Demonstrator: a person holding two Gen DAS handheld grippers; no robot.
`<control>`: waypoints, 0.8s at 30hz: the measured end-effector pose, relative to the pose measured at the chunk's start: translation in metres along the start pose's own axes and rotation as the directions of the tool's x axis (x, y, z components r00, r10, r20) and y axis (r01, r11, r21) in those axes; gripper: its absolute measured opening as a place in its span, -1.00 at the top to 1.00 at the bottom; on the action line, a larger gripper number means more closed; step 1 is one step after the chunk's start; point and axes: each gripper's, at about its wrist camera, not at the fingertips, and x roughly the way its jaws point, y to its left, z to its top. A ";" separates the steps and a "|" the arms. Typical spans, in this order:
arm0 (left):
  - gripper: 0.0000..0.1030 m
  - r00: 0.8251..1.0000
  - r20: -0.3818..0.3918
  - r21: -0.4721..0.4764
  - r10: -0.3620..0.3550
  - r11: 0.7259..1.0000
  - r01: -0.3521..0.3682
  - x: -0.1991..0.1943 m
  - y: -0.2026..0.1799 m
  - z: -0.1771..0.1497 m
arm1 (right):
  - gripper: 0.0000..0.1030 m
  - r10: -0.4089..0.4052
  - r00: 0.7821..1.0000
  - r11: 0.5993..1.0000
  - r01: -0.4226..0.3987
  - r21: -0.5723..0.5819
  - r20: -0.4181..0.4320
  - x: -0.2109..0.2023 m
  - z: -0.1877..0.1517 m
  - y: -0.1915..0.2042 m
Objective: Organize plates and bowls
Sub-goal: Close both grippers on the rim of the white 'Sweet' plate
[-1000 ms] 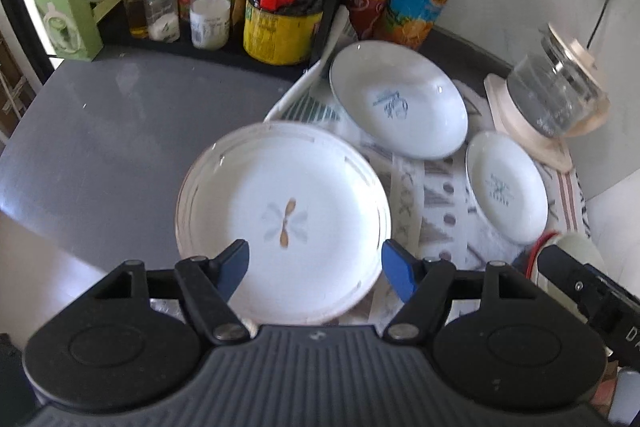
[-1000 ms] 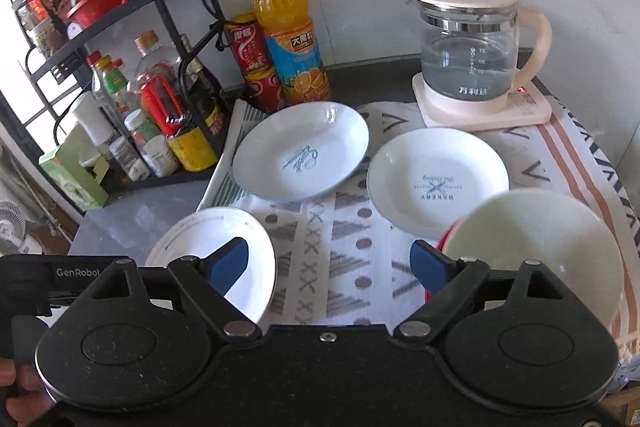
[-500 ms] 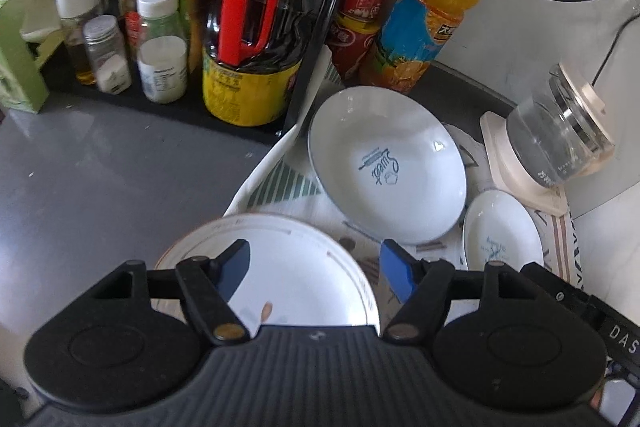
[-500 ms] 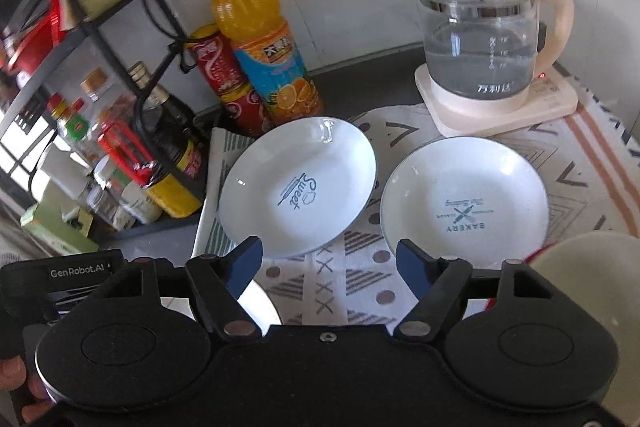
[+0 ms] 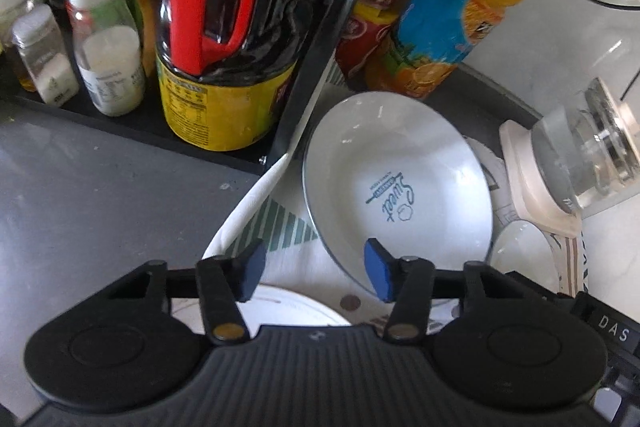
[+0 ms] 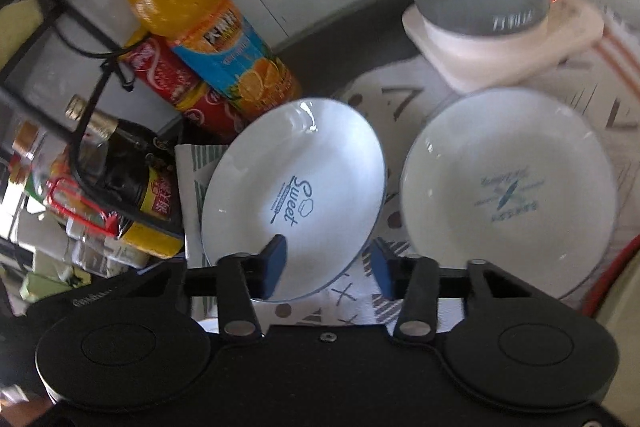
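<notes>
White "Sweet" plate [image 6: 294,195] lying on the patterned cloth [image 5: 280,227], its near rim straddled by both grippers. Just beside it, toward the kettle, a second white plate with a blue bakery print [image 6: 508,191], also on the cloth and apart from the first by a narrow strip of fabric. Right gripper [image 6: 326,269] low over the "Sweet" plate's near edge, one blue pad above the plate's inner face, the other outside the rim over the cloth; jaws just been closing, half-parted, not yet pressing the rim. Left gripper [image 5: 314,269] at the same plate's edge from the other side, one pad over the bowl of the plate, the other over the cloth; jaws likewise just been closing, unclenched, nothing gripped. Under the left gripper's body, part of a gold-rimmed plate [image 5: 288,307]. Behind the plates, an orange drink bottle [image 6: 208,39] and red cans [image 6: 176,83], upright. Further left, a dark sauce bottle with red handle [image 5: 224,27] on a black rack [image 5: 312,39]. At the far side, a glass kettle on its cream base [image 6: 500,39].
</notes>
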 end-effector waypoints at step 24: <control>0.57 0.995 -0.048 -0.126 -0.092 0.988 0.086 0.075 0.017 0.010 | 0.61 -0.037 0.993 0.983 0.055 0.172 -0.109 0.078 0.003 -0.027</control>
